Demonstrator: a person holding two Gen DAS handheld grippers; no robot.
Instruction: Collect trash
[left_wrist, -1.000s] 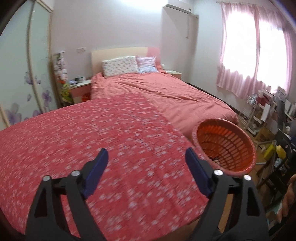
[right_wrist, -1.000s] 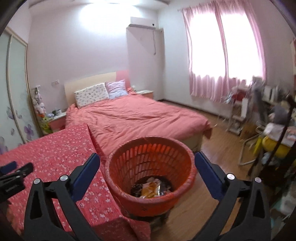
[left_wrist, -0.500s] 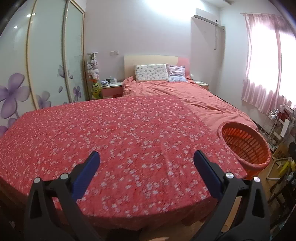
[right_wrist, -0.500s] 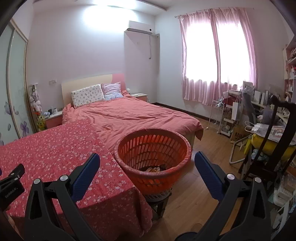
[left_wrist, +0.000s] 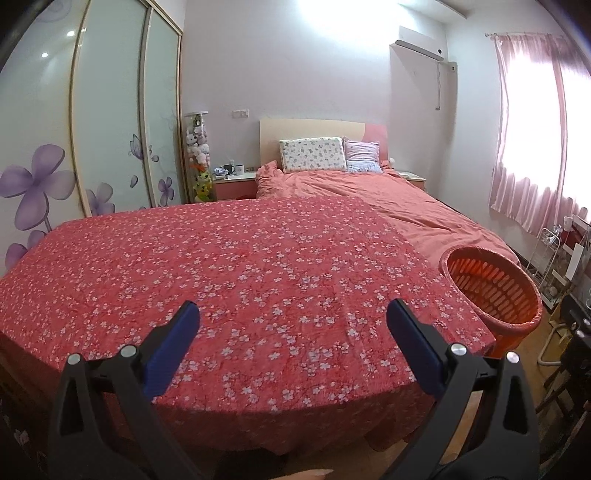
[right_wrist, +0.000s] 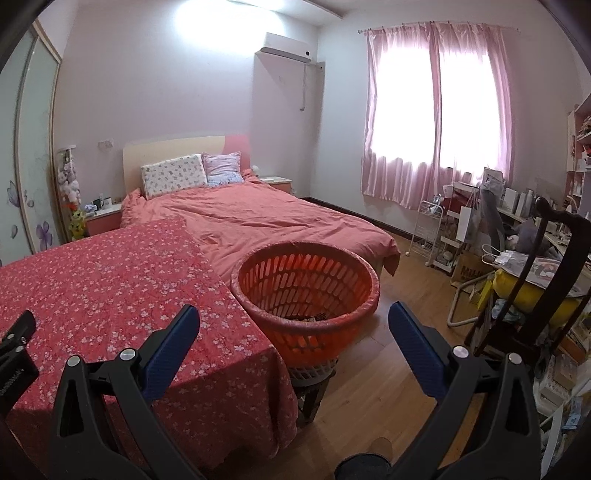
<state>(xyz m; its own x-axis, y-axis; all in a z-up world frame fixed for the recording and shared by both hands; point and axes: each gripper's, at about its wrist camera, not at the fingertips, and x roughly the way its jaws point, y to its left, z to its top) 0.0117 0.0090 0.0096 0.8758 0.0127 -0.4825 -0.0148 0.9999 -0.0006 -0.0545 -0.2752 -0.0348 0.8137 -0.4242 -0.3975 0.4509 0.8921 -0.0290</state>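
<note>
Orange slotted plastic basket (right_wrist: 306, 291) (scraps inside) sits beside your floral-clothed counter (left_wrist: 240, 280); left hand-held gripper (left_wrist: 293, 325) and right hand-held gripper (right_wrist: 293, 325) both gape wide, empty.

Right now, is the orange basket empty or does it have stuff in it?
Not empty. The right wrist view shows a few dark and yellowish bits at the bottom of the orange basket; its near rim hides most of the inside, so how much is unclear.

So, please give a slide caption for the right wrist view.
Open right gripper facing orange basket beside floral table.
</note>
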